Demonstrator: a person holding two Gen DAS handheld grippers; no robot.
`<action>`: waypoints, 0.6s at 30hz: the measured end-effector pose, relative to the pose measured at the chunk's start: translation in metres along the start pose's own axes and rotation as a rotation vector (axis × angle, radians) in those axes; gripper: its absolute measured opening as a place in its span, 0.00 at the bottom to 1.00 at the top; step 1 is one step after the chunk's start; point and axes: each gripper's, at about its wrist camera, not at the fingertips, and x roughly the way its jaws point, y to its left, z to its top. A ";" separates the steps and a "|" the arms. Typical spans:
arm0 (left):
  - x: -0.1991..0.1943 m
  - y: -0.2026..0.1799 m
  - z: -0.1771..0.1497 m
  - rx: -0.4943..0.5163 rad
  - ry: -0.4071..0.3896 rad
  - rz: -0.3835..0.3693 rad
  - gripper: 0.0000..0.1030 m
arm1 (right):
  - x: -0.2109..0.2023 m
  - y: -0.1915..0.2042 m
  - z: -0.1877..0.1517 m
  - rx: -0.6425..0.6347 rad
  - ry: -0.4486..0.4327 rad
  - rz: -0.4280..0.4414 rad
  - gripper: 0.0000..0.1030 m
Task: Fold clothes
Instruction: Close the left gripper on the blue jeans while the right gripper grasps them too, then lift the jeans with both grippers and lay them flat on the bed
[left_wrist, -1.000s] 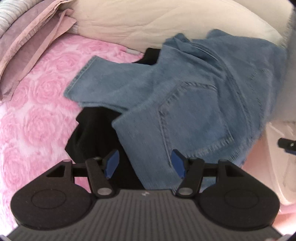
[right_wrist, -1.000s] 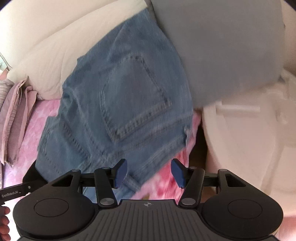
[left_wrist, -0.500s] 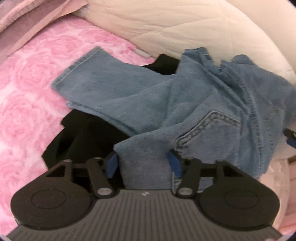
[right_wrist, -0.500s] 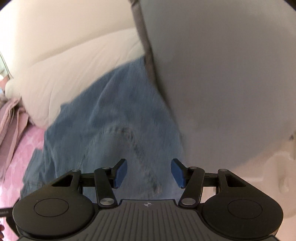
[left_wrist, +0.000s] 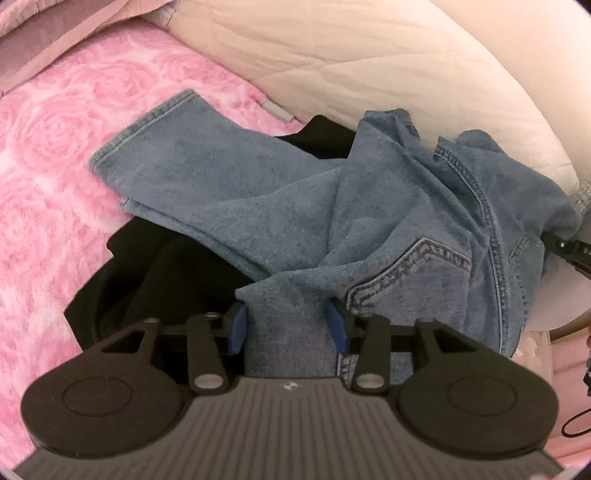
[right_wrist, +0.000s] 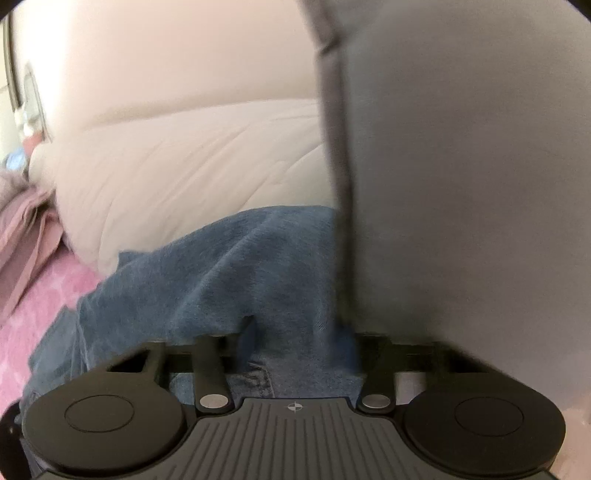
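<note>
Left wrist shows left tongs part-closed gripping jeans; right tongs buried in denim, grip unclear.

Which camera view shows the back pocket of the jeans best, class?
The left wrist view. There the back pocket shows in sharp focus, its stitched edge clear, just beyond the left gripper, which has the jeans between its fingers. The right wrist view shows only blurred denim and no clear pocket.
</note>
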 end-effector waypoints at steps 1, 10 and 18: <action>-0.004 0.000 -0.001 0.006 -0.004 0.008 0.19 | -0.002 0.003 0.001 -0.012 0.005 -0.011 0.06; -0.075 -0.024 -0.014 0.006 -0.090 -0.115 0.08 | -0.091 0.043 0.019 -0.047 -0.086 0.080 0.03; -0.190 -0.041 -0.016 -0.032 -0.377 -0.202 0.07 | -0.179 0.091 0.055 -0.057 -0.266 0.321 0.02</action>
